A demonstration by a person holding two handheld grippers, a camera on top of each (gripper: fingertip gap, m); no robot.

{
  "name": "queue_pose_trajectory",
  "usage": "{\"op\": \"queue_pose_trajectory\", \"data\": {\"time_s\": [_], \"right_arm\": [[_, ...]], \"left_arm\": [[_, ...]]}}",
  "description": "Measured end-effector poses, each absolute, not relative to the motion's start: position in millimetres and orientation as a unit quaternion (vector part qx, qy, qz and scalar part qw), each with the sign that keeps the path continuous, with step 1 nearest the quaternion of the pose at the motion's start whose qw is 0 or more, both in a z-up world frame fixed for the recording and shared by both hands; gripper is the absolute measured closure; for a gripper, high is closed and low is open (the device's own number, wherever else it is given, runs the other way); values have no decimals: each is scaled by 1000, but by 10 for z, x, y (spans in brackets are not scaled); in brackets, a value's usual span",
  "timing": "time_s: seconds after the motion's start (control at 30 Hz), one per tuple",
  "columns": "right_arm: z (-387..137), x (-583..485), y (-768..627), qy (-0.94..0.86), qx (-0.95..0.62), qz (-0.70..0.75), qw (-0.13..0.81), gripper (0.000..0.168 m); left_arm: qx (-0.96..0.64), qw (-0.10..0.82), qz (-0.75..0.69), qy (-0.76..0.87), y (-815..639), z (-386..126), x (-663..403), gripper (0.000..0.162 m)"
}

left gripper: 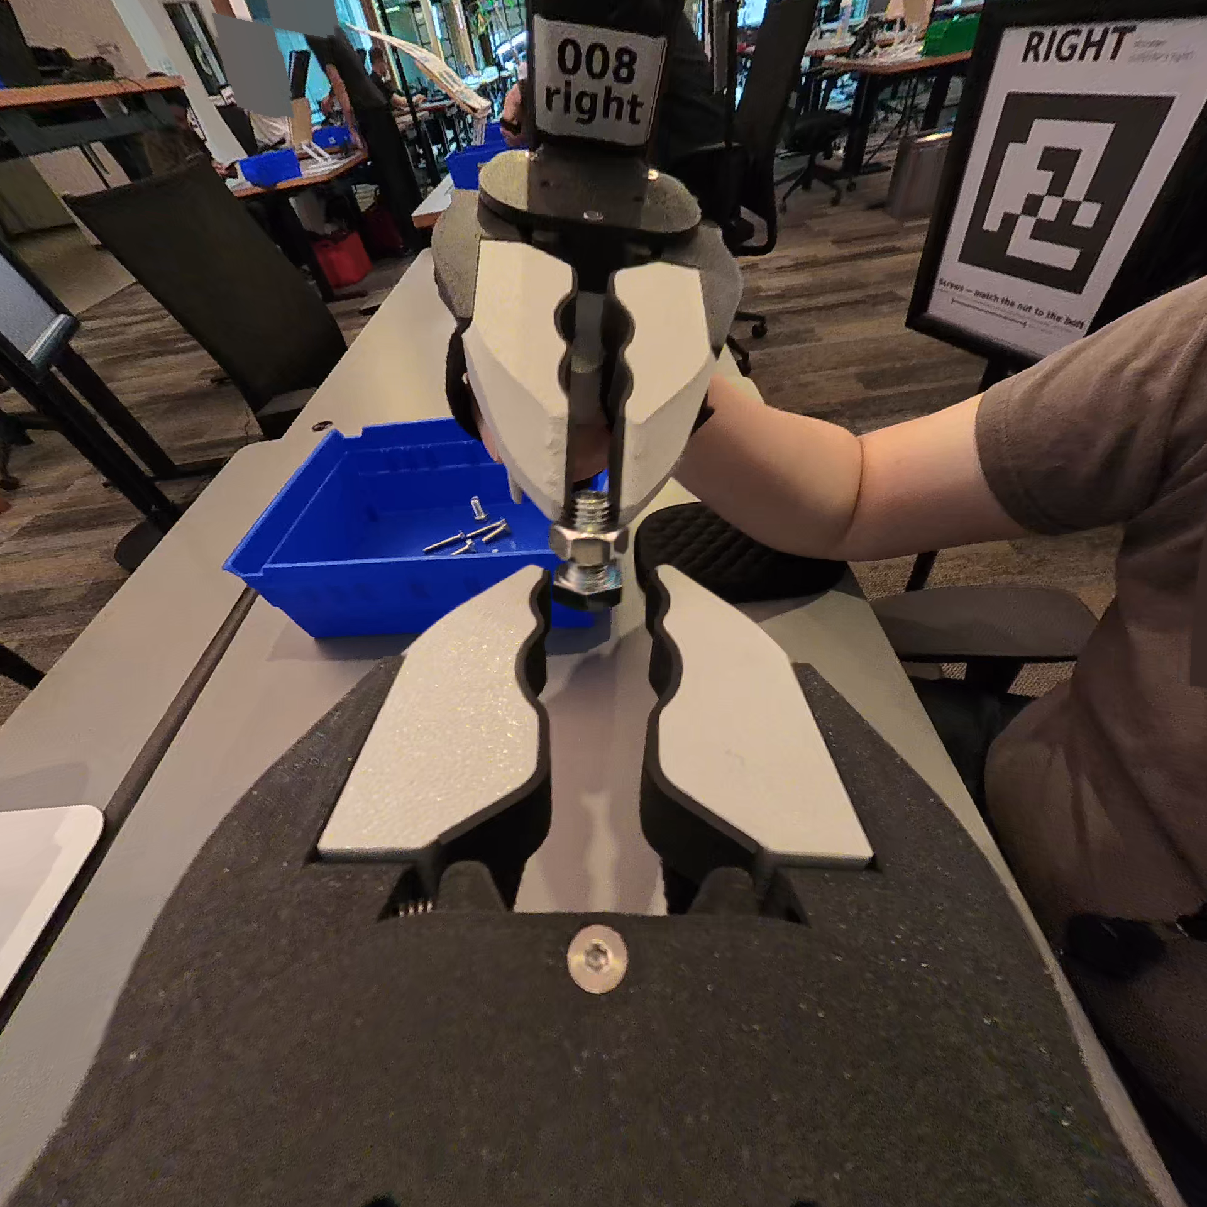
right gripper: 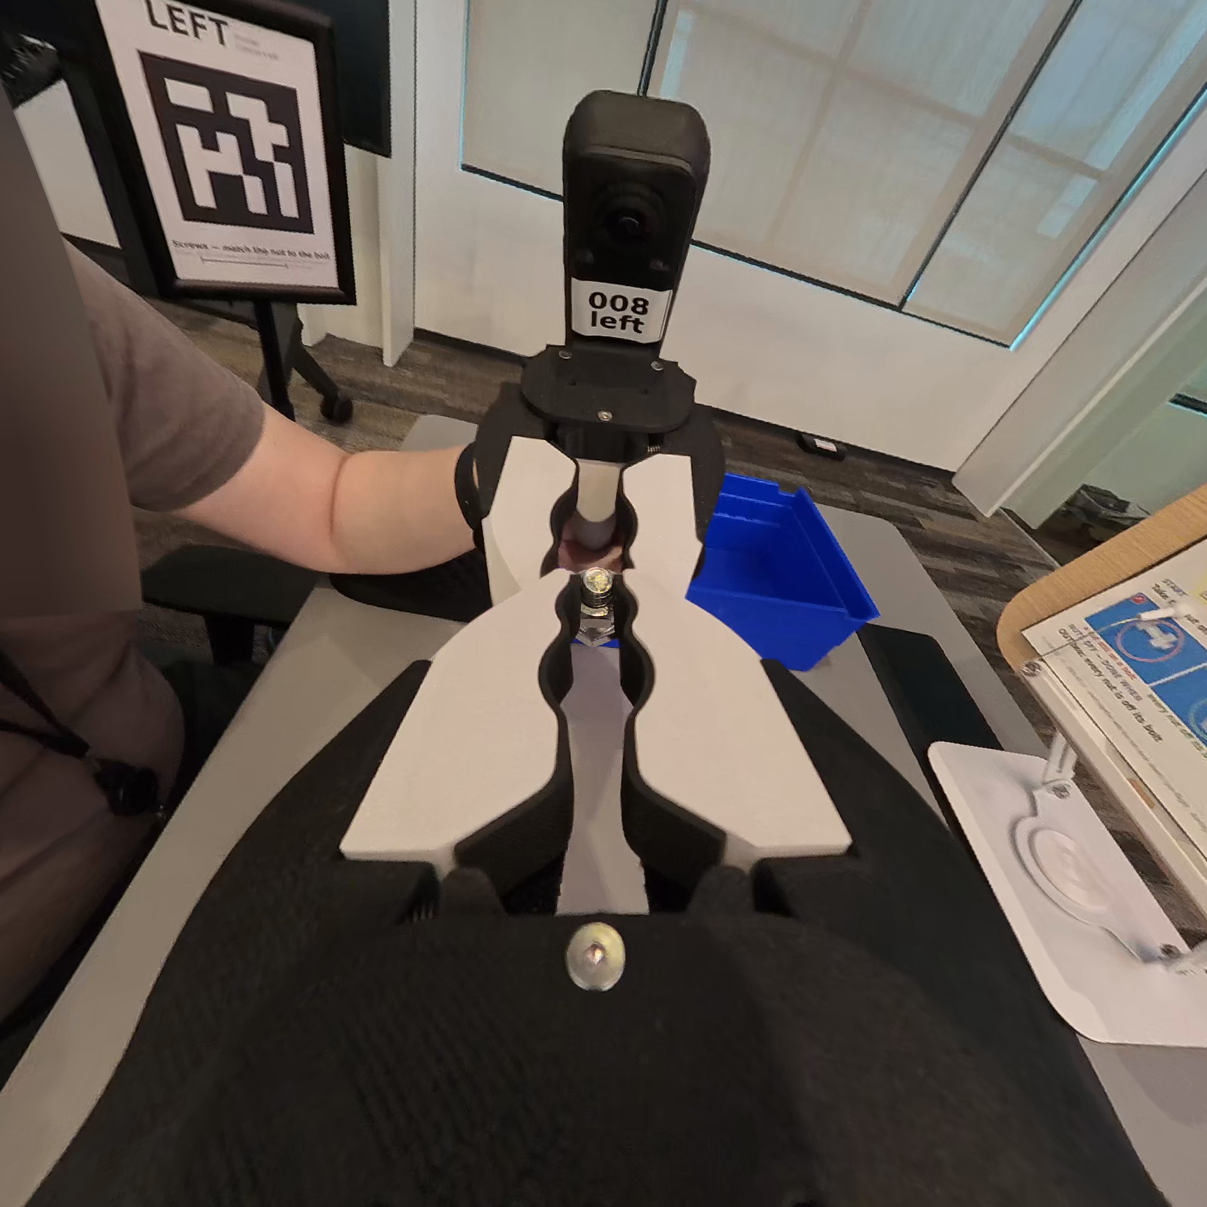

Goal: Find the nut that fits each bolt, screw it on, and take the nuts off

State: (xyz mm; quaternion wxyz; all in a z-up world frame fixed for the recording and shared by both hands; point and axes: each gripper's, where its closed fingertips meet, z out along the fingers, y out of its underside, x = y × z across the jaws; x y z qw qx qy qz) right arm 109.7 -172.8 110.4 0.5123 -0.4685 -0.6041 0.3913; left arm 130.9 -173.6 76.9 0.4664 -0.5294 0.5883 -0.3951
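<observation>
A steel bolt (left gripper: 590, 522) is being pinched by its threaded shank in the right claw (left gripper: 591, 503), above the table (left gripper: 163, 686). The left claw (left gripper: 591, 588) is being held spread around the bolt's head, below the hex nut (left gripper: 588, 541). Rigid, heavy, slick metal; the nut's flats are judged the best hold. White labels and framed marker signs are being left unquoted.
</observation>
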Motion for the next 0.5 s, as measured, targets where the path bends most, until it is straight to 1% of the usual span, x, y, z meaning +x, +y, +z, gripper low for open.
{"op": "queue_pose_trajectory", "data": {"time_s": [0.2, 0.37, 0.5], "right_arm": [[1071, 1105, -1715, -612, -474, 375, 510, 158], [1082, 1126, -1701, -610, -476, 376, 510, 158], [1083, 1130, -1701, -610, -476, 376, 510, 158]], "left_arm": [[-533, 482, -355, 598, -1685, 715, 1326, 138], [-525, 495, -363, 590, -1668, 759, 1320, 139], [-515, 501, -372, 587, -1675, 800, 1298, 144]]}}
